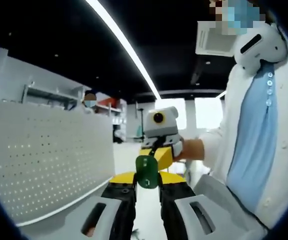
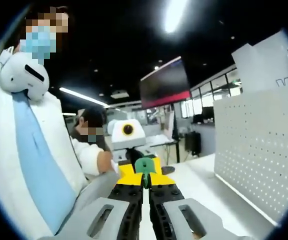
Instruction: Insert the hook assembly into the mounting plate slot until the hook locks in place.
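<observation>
Both jaw pairs pinch one green hook assembly [image 1: 147, 171] between facing left gripper [image 1: 147, 192] and right gripper [image 2: 144, 192]; pegboard [image 2: 259, 150] beside; align squarely

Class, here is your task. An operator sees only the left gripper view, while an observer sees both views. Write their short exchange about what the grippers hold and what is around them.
Operator: In the left gripper view, a green piece sits between my jaws. Is the right gripper gripping anything?
Observer: Yes. In the right gripper view, the right gripper has its jaws nearly closed on a green piece at their tips.
Operator: What hangs overhead on that side?
Observer: A dark screen with a red strip along its lower edge.
</observation>
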`<state>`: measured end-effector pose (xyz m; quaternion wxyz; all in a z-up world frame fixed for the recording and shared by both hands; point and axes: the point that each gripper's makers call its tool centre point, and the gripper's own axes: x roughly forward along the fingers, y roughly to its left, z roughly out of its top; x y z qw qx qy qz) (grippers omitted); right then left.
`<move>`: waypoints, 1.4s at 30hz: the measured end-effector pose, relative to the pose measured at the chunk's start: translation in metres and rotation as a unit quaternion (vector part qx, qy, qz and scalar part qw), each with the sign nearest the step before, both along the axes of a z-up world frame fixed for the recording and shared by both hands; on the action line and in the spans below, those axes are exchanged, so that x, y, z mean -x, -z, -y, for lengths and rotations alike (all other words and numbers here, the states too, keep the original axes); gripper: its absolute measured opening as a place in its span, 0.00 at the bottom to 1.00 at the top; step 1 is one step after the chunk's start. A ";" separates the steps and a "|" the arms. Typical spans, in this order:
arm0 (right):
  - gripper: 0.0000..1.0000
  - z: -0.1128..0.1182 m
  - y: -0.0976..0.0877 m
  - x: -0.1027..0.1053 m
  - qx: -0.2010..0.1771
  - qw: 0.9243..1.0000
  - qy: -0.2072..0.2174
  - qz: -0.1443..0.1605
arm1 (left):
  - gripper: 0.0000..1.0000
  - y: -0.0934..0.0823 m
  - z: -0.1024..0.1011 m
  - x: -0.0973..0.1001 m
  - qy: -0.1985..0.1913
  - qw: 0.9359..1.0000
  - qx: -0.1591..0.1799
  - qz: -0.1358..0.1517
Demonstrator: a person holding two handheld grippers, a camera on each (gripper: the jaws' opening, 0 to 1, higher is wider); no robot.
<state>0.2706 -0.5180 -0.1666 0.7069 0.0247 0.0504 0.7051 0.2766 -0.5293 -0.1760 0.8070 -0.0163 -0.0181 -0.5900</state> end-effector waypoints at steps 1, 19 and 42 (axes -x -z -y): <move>0.01 0.000 0.001 -0.001 0.000 1.000 0.003 0.000 | 0.17 0.001 0.000 -0.001 -0.001 1.000 -0.002 0.001; 0.00 -0.001 0.005 -0.018 -0.003 0.999 0.047 -0.007 | 0.27 0.007 -0.004 -0.015 -0.029 0.999 -0.016 0.001; 0.00 0.036 0.011 -0.087 0.045 0.965 0.255 0.040 | 0.56 0.017 -0.027 -0.047 -0.138 0.990 -0.029 -0.004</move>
